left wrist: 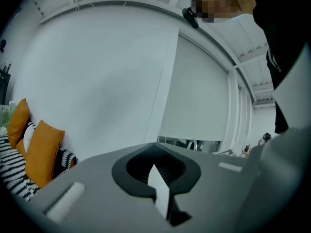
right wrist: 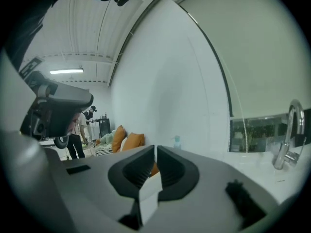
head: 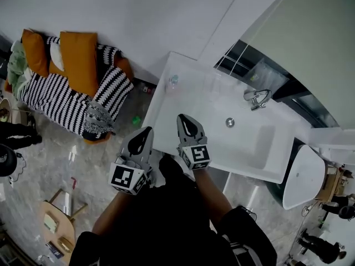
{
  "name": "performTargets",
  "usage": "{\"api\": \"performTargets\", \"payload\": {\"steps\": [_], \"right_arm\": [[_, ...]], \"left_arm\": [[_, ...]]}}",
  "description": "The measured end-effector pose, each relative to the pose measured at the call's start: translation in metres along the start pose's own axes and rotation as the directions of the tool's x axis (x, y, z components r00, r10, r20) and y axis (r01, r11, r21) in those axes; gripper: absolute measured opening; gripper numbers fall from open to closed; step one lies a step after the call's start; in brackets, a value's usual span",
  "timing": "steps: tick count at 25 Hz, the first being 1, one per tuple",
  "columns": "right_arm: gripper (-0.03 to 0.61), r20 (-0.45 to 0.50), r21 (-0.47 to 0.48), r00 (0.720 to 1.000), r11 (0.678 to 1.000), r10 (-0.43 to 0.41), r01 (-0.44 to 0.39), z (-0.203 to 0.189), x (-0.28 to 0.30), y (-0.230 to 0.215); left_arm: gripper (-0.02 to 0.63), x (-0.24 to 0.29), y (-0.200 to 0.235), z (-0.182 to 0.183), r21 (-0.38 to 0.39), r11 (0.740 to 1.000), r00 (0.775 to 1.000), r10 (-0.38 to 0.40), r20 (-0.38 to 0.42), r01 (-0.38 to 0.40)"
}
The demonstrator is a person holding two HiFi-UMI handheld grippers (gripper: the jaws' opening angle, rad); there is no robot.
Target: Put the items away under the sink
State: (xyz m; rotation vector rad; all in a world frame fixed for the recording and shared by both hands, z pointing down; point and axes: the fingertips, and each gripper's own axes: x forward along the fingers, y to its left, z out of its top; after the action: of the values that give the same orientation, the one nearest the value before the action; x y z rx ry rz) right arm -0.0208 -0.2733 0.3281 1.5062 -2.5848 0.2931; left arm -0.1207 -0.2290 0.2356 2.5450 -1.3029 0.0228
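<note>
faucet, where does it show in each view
Head view: faucet upper right of centre, at the back of the white basin.
Left gripper view: faucet small and faint, just right of centre, below the blind.
Right gripper view: faucet large, at the far right edge.
Shared landmark: orange cushions, also at the left edge and left of centre.

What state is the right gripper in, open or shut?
Shut. In the right gripper view, the right gripper has its jaws together with only a thin seam between them, and nothing is held there.
</note>
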Motion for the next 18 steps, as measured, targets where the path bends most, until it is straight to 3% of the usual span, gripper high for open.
{"api": "performTargets", "payload": {"steps": [3,5,8,18], "right_arm": [[0.020,-0.038,-0.003,0.999,1.000,0.017,-0.017,-0.011,0.021,-0.015],[0.076,-0.050,-0.003,0.998,0.999,0.033,-0.034,-0.014,0.039,-0.025],[0.095,-0.072,-0.012,0.996,0.998,0.054,-0.055,-0.020,0.066,-0.036],[0.160,-0.078,-0.041,0.997,0.999,0.025,-0.029,-0.020,0.131,-0.067]], "left_arm": [[0.006,0.015,0.001,-0.003,0.013,1.000,1.000,-0.005,-0.017,0.006],[0.006,0.025,0.005,-0.005,0.010,1.000,1.000,0.003,-0.029,-0.003],[0.006,0.037,0.012,-0.006,-0.009,0.999,0.999,0.034,-0.033,-0.035],[0.006,0.051,0.031,-0.002,-0.040,0.995,0.996,0.087,-0.030,-0.089]]}}
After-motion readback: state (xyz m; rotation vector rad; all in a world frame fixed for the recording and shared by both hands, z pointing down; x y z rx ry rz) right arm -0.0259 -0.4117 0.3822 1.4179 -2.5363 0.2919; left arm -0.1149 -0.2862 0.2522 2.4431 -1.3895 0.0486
